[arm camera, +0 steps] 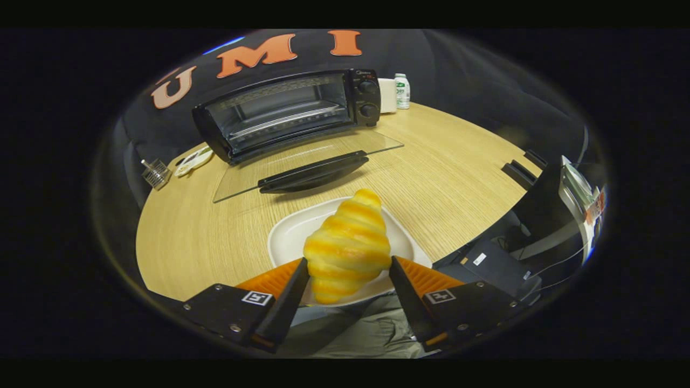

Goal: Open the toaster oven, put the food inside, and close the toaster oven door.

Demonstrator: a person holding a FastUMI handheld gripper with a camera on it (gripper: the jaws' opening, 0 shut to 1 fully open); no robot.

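Pinching striped golden croissant (347, 245), hand-held gripper (348, 265) closed.

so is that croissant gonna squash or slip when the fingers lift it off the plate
The croissant looks puffy, so probably light and squashable. Its ridges should help the gripper hold, both fingers touching its sides. Its glossy, tapered shape might let it pivot above the plate.

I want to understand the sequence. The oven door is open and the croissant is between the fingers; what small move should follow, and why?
Probably carry the croissant forward, toward the toaster oven. The gripper seems shut on it, both fingers pressing its sides above the white plate. The glass door already lies open and flat on the table, so the croissant should pass over it.
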